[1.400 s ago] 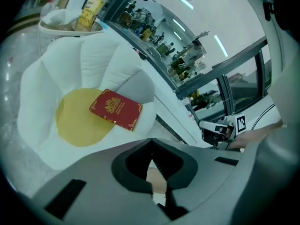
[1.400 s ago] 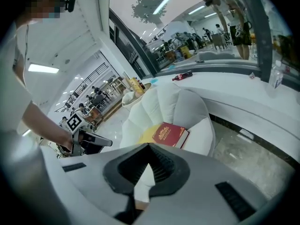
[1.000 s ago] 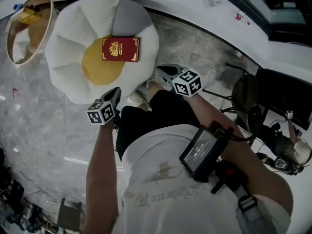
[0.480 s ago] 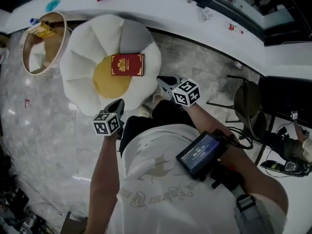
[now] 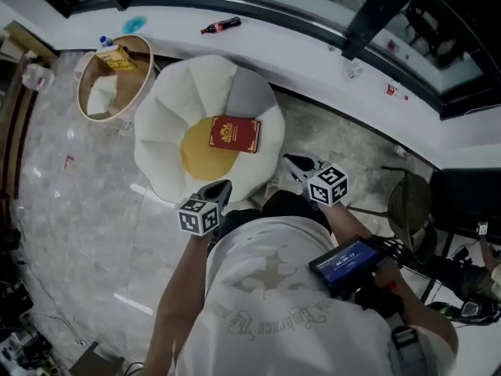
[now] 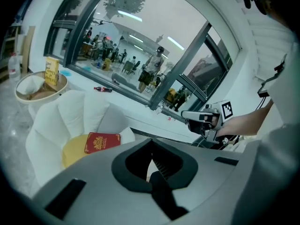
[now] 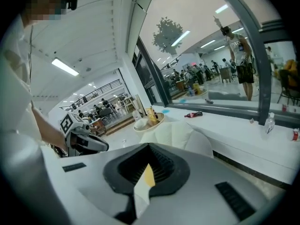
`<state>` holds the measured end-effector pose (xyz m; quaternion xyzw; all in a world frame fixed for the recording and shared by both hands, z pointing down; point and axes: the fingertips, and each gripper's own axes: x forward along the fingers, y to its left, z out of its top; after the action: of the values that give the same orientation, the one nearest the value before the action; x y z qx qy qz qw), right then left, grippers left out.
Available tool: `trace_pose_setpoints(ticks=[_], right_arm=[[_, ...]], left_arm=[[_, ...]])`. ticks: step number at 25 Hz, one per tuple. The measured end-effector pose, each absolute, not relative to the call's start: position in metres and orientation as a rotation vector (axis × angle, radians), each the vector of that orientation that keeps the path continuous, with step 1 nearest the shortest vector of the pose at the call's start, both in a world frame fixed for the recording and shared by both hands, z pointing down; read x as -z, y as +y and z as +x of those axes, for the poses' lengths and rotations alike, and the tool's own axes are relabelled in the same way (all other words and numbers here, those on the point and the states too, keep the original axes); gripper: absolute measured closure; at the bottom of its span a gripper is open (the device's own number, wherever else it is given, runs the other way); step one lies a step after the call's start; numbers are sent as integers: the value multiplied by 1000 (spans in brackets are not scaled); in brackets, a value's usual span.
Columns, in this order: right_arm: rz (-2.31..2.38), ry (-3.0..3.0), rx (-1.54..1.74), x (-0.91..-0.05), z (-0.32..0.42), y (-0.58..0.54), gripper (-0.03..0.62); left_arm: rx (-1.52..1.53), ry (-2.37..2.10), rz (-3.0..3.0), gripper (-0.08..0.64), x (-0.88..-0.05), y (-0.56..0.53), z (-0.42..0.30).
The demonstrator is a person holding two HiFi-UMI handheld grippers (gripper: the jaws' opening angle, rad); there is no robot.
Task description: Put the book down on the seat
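Note:
The red book [image 5: 234, 135] lies flat on the yellow seat cushion [image 5: 202, 149] of a white petal-shaped chair [image 5: 168, 135]. Neither gripper touches it. My left gripper [image 5: 223, 186] hangs just off the chair's near edge, shut and empty. My right gripper [image 5: 291, 160] is to the right of the chair, also shut with nothing in it. From the left gripper view, the book [image 6: 102, 142] rests on the seat beyond the closed left gripper [image 6: 151, 170], and the right gripper [image 6: 200, 121] shows at the right. The right gripper [image 7: 145, 182] points at the chair back [image 7: 176, 135].
A round wooden side table [image 5: 100, 110] holding a yellow box [image 5: 117, 57] stands left of the chair. A cola bottle [image 5: 221, 26] lies on the long white ledge [image 5: 313, 57] behind it. A dark chair [image 5: 409, 204] stands at the right. The floor is pale marble.
Both grippers and the person have drawn back from the chair, which now shows farther off. The book stays where it lay on the seat. Both grippers remain shut.

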<state>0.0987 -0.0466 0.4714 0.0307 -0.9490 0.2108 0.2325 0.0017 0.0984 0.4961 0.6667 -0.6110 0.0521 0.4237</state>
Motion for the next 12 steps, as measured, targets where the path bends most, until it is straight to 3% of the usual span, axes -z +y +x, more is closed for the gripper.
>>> trace_pose_setpoints(ticks=[12], right_arm=[[42, -2706, -515, -414, 92, -34, 578]], left_arm=[[-58, -1664, 1732, 549, -437, 103, -22]])
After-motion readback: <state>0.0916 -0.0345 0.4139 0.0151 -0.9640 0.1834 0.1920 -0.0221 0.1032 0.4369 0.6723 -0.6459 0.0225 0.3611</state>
